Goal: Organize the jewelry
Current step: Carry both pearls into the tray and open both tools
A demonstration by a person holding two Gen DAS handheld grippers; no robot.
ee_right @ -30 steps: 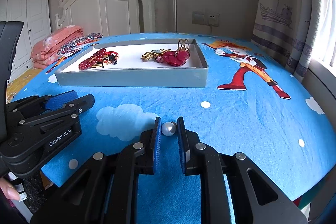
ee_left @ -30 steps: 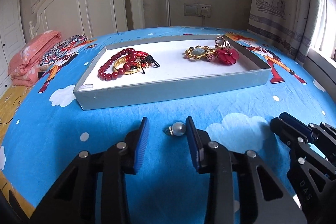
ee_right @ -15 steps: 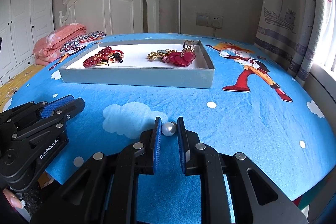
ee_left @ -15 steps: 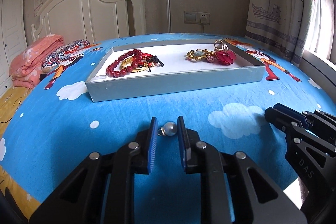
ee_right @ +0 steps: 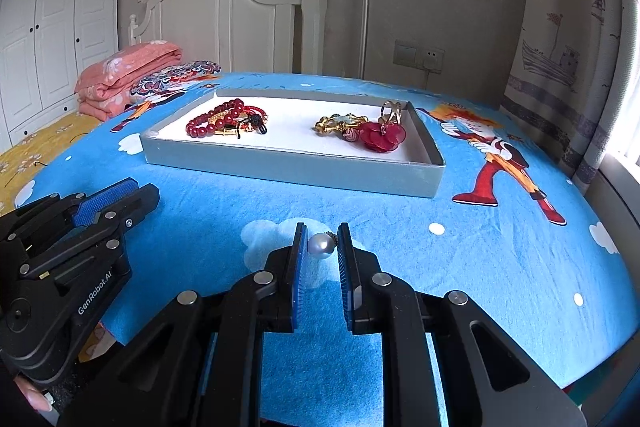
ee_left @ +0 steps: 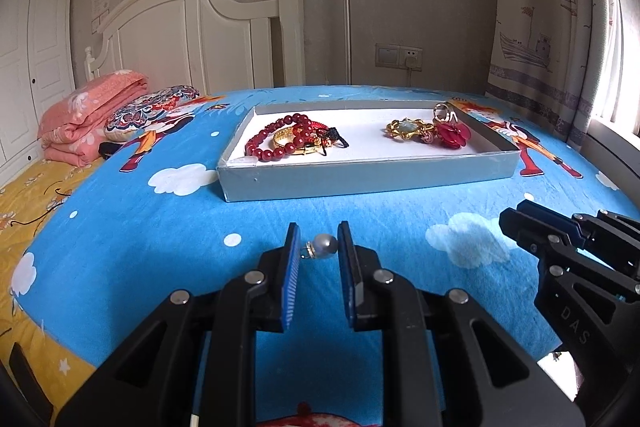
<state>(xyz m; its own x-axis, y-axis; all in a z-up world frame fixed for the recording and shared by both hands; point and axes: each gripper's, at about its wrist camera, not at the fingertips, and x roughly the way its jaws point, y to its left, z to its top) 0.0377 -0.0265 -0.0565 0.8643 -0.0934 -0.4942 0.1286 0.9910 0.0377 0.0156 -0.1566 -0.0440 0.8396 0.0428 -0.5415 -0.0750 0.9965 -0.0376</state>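
Grey pearl earring (ee_left: 323, 246) between left fingers (ee_left: 291, 263)

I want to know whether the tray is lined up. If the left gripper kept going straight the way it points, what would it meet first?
Probably the near wall of the grey tray. The left gripper, shut on a pearl earring, aims at it across bare blue bedsheet, though depth is hard to judge.

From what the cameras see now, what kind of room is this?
Most likely a bedroom: a white headboard, a folded pink quilt and a cartoon bedsheet under the jewelry tray.
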